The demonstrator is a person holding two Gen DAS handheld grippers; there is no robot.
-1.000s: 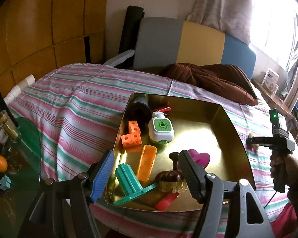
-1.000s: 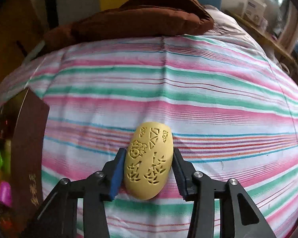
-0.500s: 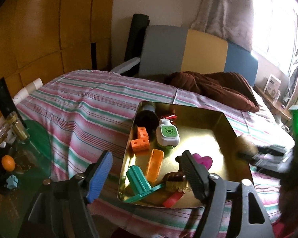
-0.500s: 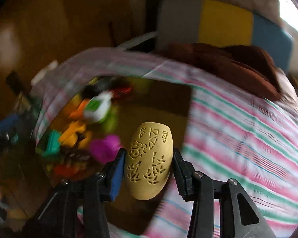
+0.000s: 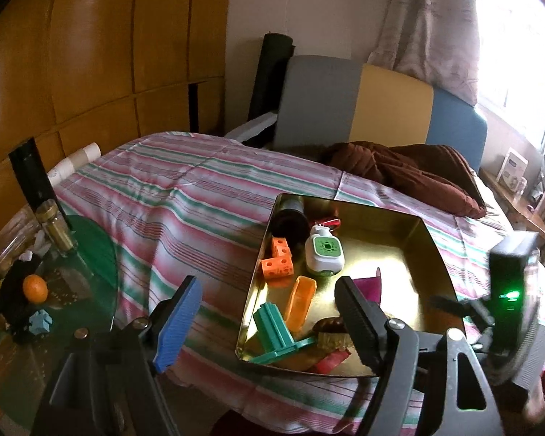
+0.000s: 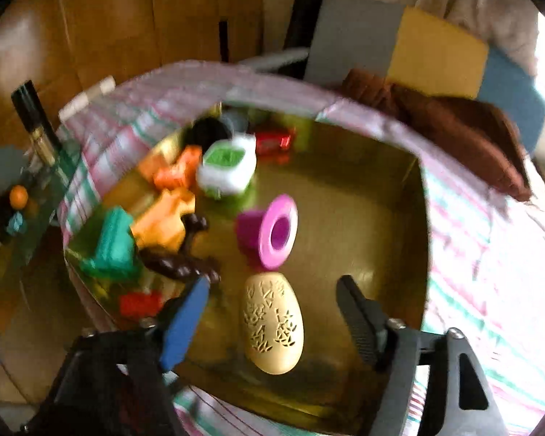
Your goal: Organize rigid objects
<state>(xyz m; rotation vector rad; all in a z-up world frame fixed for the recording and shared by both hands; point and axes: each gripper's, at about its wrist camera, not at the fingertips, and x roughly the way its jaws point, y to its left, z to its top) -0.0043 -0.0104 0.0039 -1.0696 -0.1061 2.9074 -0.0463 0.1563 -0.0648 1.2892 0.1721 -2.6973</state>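
Yellow egg [image 6: 273,327] sits between the right gripper [image 6: 272,323] fingers, both spread wide and clear of it, over the gold tray [image 6: 388,218] floor (landed or falling, can't tell). Pink cup [image 6: 272,232] just beyond the fingertips. Best to draw straight back, fingers apart. Left gripper [image 5: 265,323] gapes, holding nothing, near the tray's corner.

A brown blanket [image 5: 410,170] lies bunched at the far edge of the striped bedspread [image 5: 185,203], against a headboard [image 5: 378,109] (grey, yellow, blue panels). An orange [image 5: 35,288] sits on the glass side table [image 5: 91,254] beside the bed.
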